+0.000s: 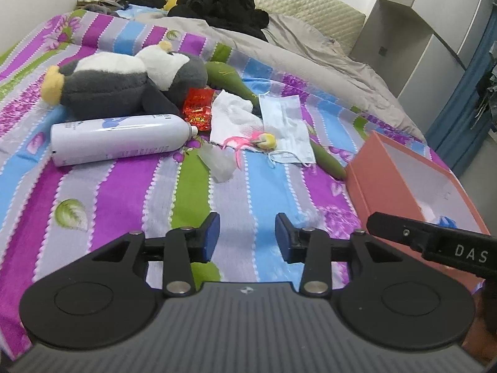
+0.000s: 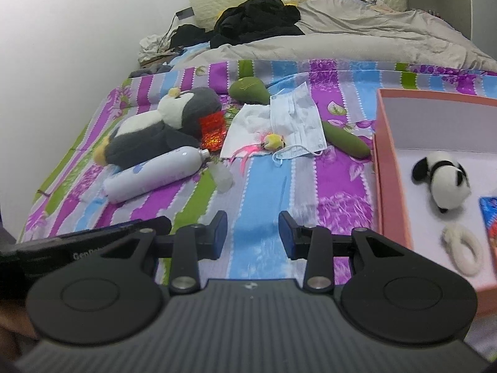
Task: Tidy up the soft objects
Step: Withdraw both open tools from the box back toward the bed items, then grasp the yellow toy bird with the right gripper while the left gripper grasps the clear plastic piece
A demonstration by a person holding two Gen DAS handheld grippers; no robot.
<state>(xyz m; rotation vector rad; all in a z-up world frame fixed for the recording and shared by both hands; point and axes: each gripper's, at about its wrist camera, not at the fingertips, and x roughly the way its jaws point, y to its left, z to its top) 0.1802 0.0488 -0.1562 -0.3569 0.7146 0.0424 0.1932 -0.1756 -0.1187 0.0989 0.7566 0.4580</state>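
Pictured mid-tidy on a striped floral bedsheet [image 1: 192,192]: soft toys and odds and ends scattered just beyond a pink cardboard box [image 2: 388,168].

Inside the box: a small panda plush [image 2: 442,180], a white fluffy ring [image 2: 462,253] and the edge of a blue packet [image 2: 489,214]. Outside it, to the box's left: a green plush avocado [image 2: 344,138] nearest its wall, then a blue face mask [image 2: 295,121], a white cloth [image 2: 245,127] under a small yellow toy with pink feathers [image 2: 273,141], a red foil packet [image 2: 212,130], a large penguin plush [image 2: 161,133] and a white spray bottle [image 2: 155,174] with a clear cap [image 2: 222,172] beside its nozzle.

Likely hazards: hard bottle or foil packet snagged along with the soft goods, so tightly clustered around the cloth; mask loops or pink feathers dragging a neighbour; penguin probably too bulky for a single pinch, apt to slip.

Left gripper [image 1: 247,237] angled down over bare sheet left of the box, jaws apart, nothing between them. Right gripper [image 2: 253,234] angled likewise, closer to the box wall, jaws parted and empty.
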